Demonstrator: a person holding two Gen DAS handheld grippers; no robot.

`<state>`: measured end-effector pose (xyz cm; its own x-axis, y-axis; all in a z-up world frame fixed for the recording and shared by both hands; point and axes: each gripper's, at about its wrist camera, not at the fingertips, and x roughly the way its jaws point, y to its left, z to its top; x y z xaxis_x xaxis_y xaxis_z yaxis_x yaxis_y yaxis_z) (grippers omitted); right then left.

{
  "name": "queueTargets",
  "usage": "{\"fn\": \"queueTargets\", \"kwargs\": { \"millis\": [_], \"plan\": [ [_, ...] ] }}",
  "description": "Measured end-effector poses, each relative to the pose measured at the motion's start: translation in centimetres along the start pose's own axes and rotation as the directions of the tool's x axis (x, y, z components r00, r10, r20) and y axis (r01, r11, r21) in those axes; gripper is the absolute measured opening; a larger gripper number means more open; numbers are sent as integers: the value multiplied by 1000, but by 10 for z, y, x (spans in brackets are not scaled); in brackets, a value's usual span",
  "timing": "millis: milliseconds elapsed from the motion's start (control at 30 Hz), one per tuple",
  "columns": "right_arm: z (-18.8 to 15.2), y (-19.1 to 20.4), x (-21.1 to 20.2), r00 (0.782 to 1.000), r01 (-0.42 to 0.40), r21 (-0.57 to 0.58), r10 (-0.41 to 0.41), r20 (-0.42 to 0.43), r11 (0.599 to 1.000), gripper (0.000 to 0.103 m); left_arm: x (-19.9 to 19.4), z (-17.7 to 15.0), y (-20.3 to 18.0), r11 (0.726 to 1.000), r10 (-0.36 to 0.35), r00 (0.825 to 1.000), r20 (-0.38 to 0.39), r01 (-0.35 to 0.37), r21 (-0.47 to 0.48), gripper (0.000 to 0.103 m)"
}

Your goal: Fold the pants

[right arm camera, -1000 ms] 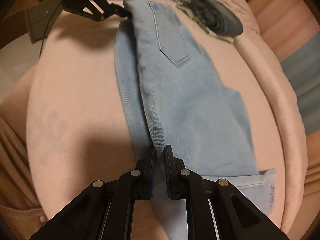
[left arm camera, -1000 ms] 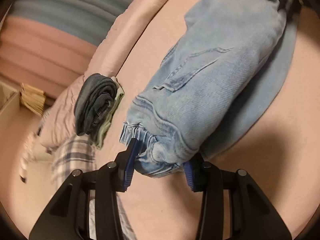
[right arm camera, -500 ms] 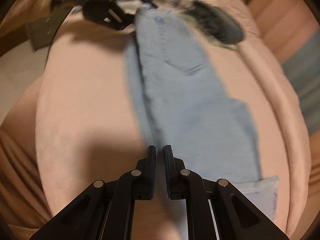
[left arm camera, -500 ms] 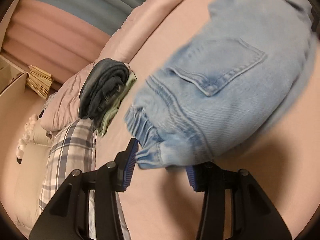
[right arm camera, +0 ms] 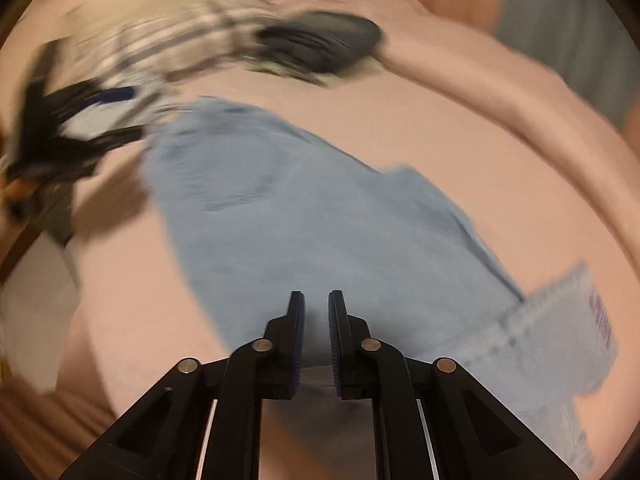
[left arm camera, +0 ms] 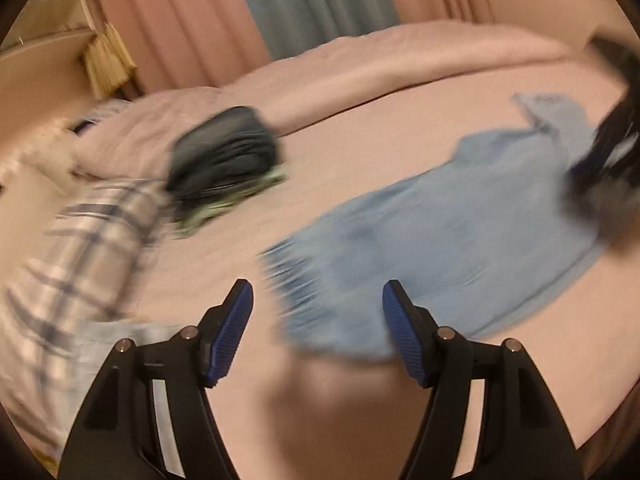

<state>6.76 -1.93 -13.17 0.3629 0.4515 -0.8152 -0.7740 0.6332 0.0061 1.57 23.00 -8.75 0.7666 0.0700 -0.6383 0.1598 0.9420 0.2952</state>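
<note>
Light-blue pants: flat on pink bed. Left claw just opened, empty, above the waistband. Right claw closed, empty, over the hem end.

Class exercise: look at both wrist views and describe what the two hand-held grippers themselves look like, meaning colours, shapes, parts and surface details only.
The left gripper is matte black plastic: two angled, triangular-cutout arms joined by silver round pins, each ending in a finger faced with a ribbed blue pad. The right gripper has the same black linkage and silver pins; its pads show only as thin blue ribbed edges. No cables, markings or sleeves are visible.
</note>
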Motion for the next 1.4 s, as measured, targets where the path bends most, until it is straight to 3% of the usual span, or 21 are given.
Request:
{"fn": "queueTargets", "kwargs": {
  "millis": [100,167,233,300,433,500,600,700,867,900,933,967,1033,1100,1200,1267,1333,1400],
  "plan": [
    [-15,-12,36,988,5,101,10,-153,995,11,20,15,-50,989,-145,989,-15,144,-6,68],
    [-25,-7,30,994,-5,83,14,-108,997,13,40,17,-83,982,-181,979,-91,186,39,69],
    [-28,-14,23,990,-72,122,86,-113,990,14,61,12,-112,973,-192,965,-178,211,95,67],
    [-30,-35,8,984,-145,213,164,-74,966,15,61,12,-117,975,-182,971,-155,199,103,67],
    [-31,-111,-26,992,-123,428,113,48,895,52,59,23,-106,955,-297,940,-169,294,-40,69],
    [-27,-160,-31,997,-62,552,32,64,831,60,56,31,-117,938,-348,927,-144,343,-57,72],
    [-16,-210,-20,998,45,649,-61,2,759,60,55,47,-149,916,-399,909,-119,401,-10,72],
    [5,-244,12,993,122,693,-82,-91,711,60,61,65,-187,878,-473,874,-112,478,30,72],
    [26,-250,61,952,271,662,-92,-292,699,60,72,78,-236,840,-524,841,-133,536,80,70],
    [28,-247,66,943,298,635,-115,-313,713,57,77,79,-244,840,-519,841,-151,534,90,61],
    [31,-243,66,934,328,601,-155,-322,729,37,80,79,-249,840,-514,841,-166,533,99,47],
    [31,-241,63,932,339,580,-181,-314,741,14,82,80,-253,844,-504,848,-164,524,112,43],
    [21,-244,54,953,285,613,-149,-264,737,7,82,83,-256,842,-508,848,-153,526,121,22],
    [1,-251,32,972,233,683,-143,-186,692,6,81,86,-257,835,-525,838,-149,541,102,16],
    [-31,-249,-14,988,124,762,-153,-33,636,6,73,86,-263,836,-521,842,-142,537,116,13],
    [-59,-241,-55,979,60,787,-191,74,614,6,65,85,-271,839,-507,852,-131,523,149,12],
    [-88,-230,-92,956,-7,800,-231,181,600,6,54,82,-261,841,-501,856,-127,516,160,12],
    [-121,-210,-124,933,-27,808,-275,231,589,6,50,82,-261,843,-497,860,-120,511,167,12]
  ]
}}
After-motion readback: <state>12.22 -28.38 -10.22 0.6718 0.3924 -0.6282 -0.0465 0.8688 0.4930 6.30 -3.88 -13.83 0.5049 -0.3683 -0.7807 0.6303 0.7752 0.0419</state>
